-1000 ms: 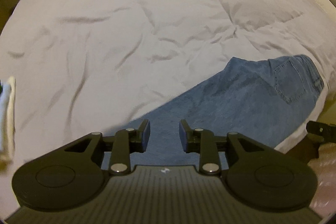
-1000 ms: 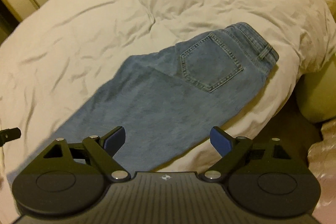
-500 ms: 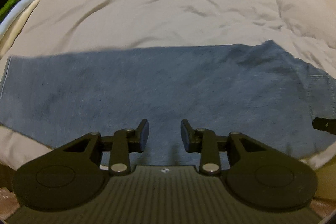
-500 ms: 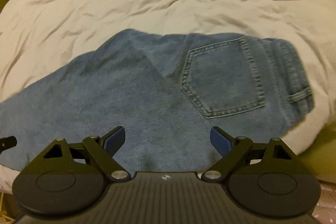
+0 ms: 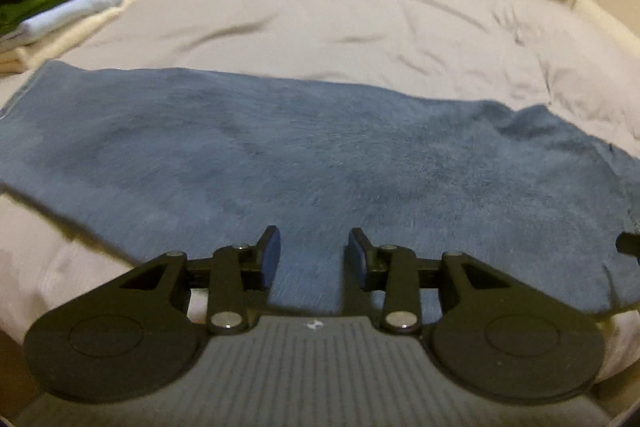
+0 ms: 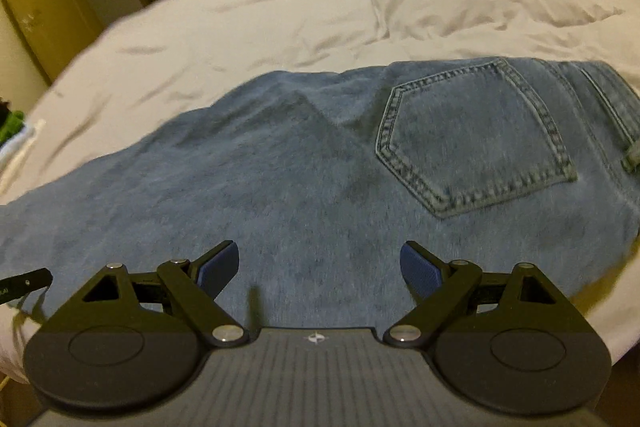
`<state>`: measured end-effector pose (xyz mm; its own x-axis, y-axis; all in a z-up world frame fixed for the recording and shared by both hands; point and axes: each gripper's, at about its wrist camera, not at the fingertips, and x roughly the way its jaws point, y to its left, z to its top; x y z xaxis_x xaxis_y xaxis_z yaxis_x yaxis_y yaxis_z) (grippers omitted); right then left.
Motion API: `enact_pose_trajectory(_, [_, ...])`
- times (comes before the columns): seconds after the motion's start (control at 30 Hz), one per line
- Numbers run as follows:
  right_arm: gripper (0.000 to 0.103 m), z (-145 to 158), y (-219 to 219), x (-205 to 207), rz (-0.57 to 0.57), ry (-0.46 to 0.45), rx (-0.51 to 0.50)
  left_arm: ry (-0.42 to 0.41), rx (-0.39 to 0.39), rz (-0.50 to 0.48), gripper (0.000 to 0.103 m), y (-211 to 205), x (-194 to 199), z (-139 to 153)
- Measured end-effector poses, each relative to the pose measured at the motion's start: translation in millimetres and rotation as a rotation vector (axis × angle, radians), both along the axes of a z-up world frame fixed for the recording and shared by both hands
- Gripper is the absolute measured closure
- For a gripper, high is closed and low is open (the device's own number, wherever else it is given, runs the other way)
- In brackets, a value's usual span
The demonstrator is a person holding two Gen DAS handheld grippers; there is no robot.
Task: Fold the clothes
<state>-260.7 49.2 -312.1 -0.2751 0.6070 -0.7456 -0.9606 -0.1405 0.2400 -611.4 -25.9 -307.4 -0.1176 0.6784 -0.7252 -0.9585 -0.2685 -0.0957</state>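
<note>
Jeans [image 5: 320, 163] fill mid-frame just beyond both grippers. Left gripper [image 5: 314, 255] has its jaws narrowly apart, just been opening, nothing between; right gripper [image 6: 320, 267] gapes wide, empty.

The jeans [image 5: 320, 155] lie flat across the near edge of the bed [image 5: 320, 19], waist end with the back pocket [image 6: 472, 135] to the right. A stack of folded clothes [image 5: 60, 11] sits at the bed's far left, behind the leg end.
</note>
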Motion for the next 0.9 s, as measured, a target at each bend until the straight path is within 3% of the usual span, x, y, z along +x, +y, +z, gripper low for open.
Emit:
enact_pose_trajectory(0.17, [0.013,16,-23,26,-0.001,0.088,0.023,-0.079,0.02,0.067,0.068,-38,-17,15])
enact_pose_trajectory(0.27, [0.013,26,-36,34,-0.031,0.095,0.065,-0.131,0.04,0.162,0.068,-61,-47,18])
enact_pose_trajectory(0.37, [0.013,26,-46,37,-0.034,0.184,0.045,-0.237,0.076,0.256,0.068,-82,-92,18])
enact_pose_trajectory(0.53, [0.013,17,-40,24,-0.005,0.214,0.011,-0.289,0.154,0.467,0.069,-102,-172,16])
enact_pose_trajectory(0.7, [0.013,9,-24,7,-0.01,0.221,0.008,-0.403,0.22,0.608,0.069,-108,-239,-2])
enact_pose_trajectory(0.9, [0.013,-5,0,-12,-0.018,0.229,-0.007,-0.547,0.302,0.673,0.069,-102,-282,-33])
